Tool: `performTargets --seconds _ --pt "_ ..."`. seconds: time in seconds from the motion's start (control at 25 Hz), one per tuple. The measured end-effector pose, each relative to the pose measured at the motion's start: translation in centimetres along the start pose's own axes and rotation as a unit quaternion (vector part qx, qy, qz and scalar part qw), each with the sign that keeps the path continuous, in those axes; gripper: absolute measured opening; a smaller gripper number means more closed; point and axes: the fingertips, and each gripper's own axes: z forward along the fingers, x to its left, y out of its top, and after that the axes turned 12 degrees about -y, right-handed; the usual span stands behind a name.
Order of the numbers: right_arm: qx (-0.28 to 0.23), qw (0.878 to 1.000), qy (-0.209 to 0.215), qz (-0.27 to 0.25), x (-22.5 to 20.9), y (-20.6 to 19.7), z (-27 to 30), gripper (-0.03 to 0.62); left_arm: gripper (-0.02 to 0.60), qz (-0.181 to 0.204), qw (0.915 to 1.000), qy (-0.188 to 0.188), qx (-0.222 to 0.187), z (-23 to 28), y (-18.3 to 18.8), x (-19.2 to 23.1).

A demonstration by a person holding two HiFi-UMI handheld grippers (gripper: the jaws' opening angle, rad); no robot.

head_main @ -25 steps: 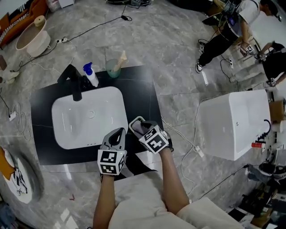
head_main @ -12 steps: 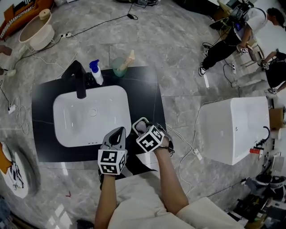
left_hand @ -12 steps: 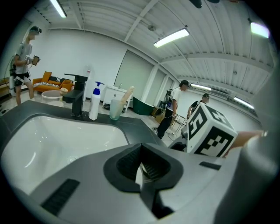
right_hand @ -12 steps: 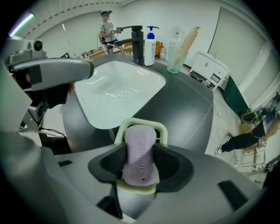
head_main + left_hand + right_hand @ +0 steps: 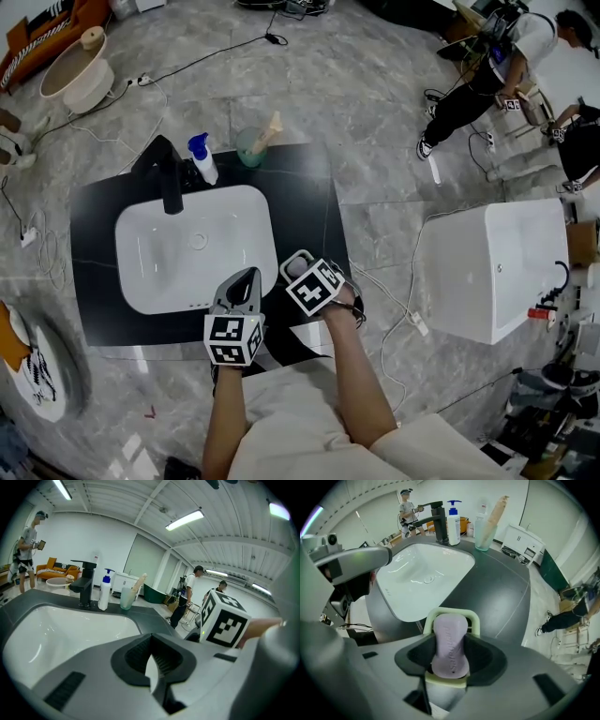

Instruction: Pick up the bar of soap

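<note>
A lilac bar of soap [image 5: 451,644] lies in a pale green dish [image 5: 452,617] on the black counter, right of the white sink [image 5: 131,234]. My right gripper [image 5: 451,654] is down over it. The bar sits lengthwise between the two dark pads, and the jaws stand wide and are easing inward. The soap rests in its dish. In the head view the right gripper [image 5: 298,272] covers most of the dish [image 5: 296,260]. My left gripper [image 5: 246,283] hangs at the sink's front right corner, shut and empty; the left gripper view shows its tips [image 5: 150,639] together.
At the back of the counter stand a black faucet [image 5: 169,183], a blue-topped bottle [image 5: 200,159] and a green cup [image 5: 251,145]. A white cabinet [image 5: 487,272] is to the right. Cables run over the floor. People [image 5: 487,66] stand far right.
The right gripper has drawn slightly closer over the soap dish. The left gripper has held its place.
</note>
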Motion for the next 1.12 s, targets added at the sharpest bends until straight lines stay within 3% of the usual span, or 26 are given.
performTargets --seconds 0.28,0.8,1.12 --pt "-0.033 0.999 0.024 0.024 0.1 0.2 -0.4 0.192 0.006 0.001 1.0 -0.005 0.003 0.0 0.0 0.0" --pt "-0.081 0.992 0.005 0.096 -0.1 0.0 -0.8 0.19 0.006 0.018 0.9995 -0.022 0.014 -0.4 0.0 -0.1" --pt "-0.133 0.975 -0.011 0.177 -1.1 0.0 -1.6 0.189 0.006 0.056 0.9963 -0.06 0.025 -0.4 1.2 -1.4"
